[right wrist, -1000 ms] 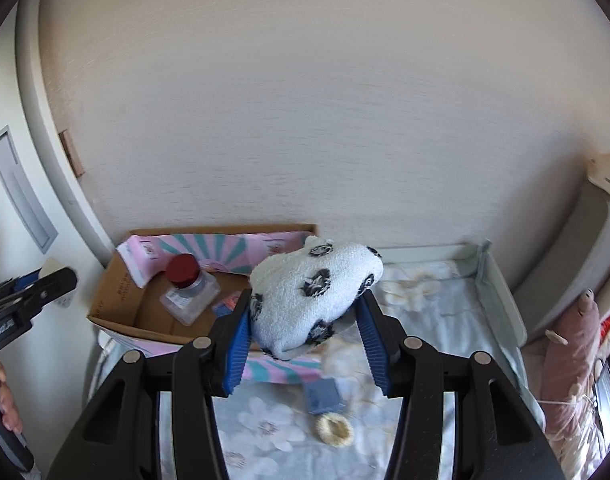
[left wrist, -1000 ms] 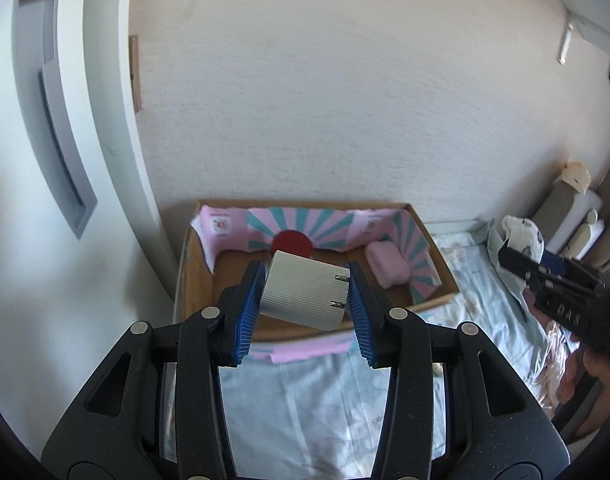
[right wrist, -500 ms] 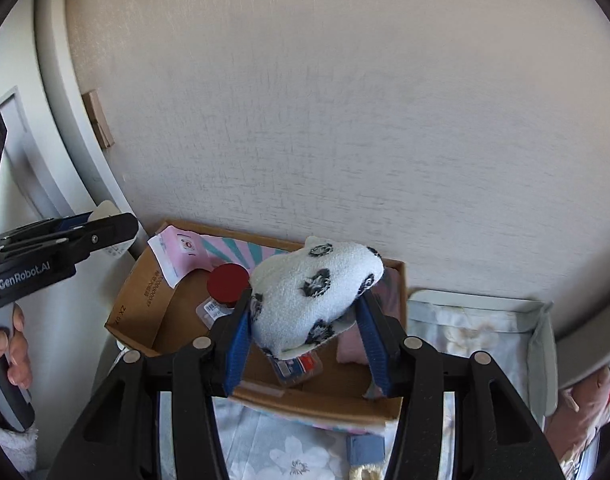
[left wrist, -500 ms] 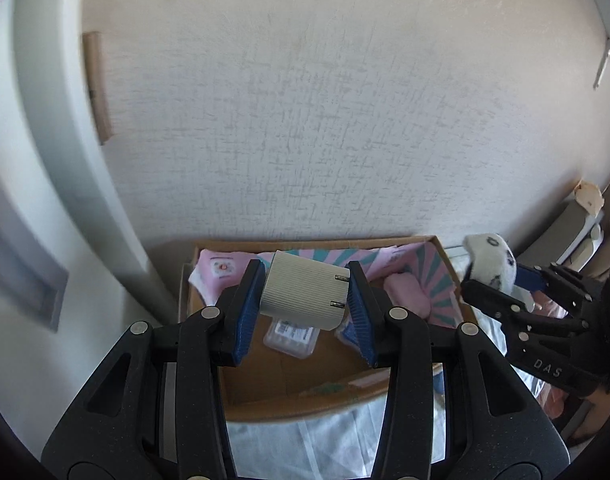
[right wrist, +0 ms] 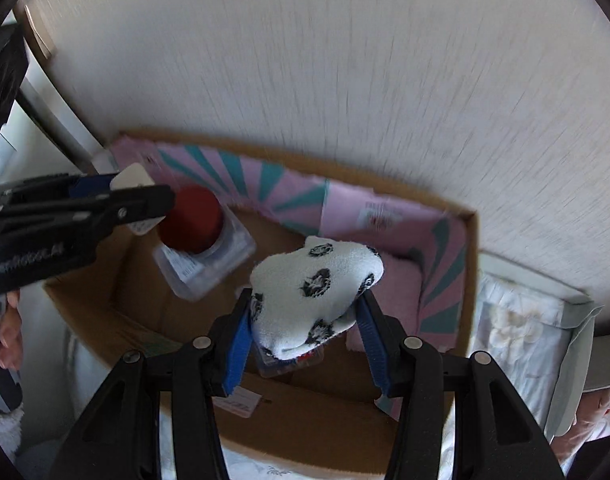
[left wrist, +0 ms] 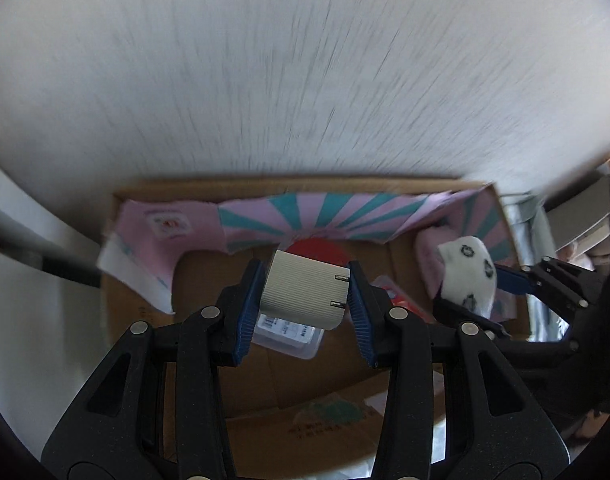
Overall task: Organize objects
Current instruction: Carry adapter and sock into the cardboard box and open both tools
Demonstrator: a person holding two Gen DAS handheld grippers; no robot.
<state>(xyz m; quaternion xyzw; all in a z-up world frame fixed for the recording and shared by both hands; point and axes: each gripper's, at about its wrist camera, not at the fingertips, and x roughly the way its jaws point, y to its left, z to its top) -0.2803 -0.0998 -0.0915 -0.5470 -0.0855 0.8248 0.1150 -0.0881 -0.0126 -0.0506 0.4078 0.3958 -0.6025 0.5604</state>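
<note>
Both held items (left wrist: 303, 294) now over box (right wrist: 265, 404).

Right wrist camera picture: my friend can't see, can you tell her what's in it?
The right tongs grip a white spotted sock above an open cardboard box. Inside sits a red-lidded jar; the left tongs hold a white charger beside it.

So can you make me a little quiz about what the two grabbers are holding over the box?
1. True or false: the left gripper holds a ribbed white plug.
2. What does the right gripper hold? A) the red-lidded jar B) the spotted white sock C) nothing
3. Fill in: both grippers are over the open cardboard ____.

Key: 1 true. 2 B. 3 box.
</note>
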